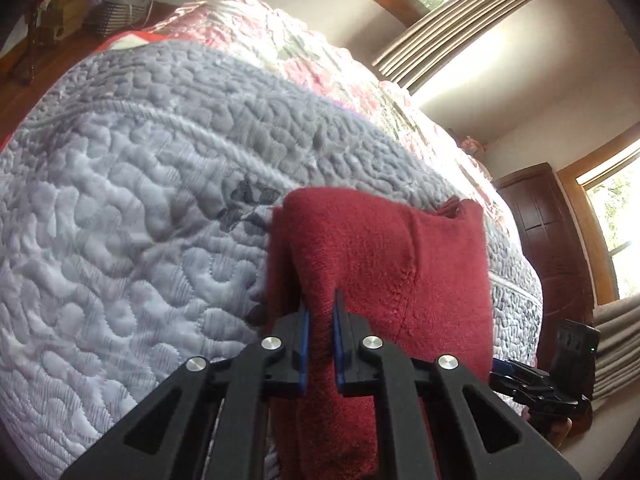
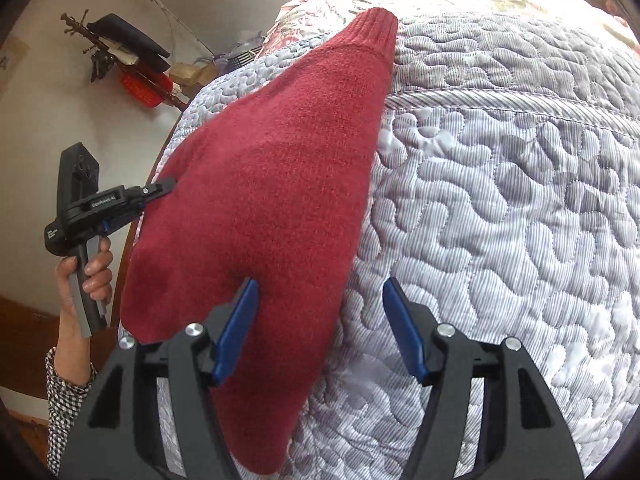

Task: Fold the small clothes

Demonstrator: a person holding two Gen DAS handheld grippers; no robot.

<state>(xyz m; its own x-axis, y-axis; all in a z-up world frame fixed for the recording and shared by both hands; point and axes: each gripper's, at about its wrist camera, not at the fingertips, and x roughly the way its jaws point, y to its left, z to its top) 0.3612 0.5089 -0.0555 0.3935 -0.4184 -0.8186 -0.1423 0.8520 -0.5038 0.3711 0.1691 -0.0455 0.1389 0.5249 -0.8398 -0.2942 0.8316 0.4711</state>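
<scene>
Left gripper (image 1: 319, 312) pinching 1 red sweater (image 2: 272, 184), right gripper (image 2: 320, 300) fingers spread, 1 quilt (image 2: 500, 200)

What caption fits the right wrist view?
Open right gripper over a red sweater on a grey quilt; left gripper pinches the sweater's far edge.

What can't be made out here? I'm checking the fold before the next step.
- Left wrist view: the red knit garment hides the quilt behind it; its lower end is cut off by the frame edge.
- Right wrist view: the left gripper tips are hidden behind the garment's edge.
- Right gripper covers the garment's near corner.
</scene>
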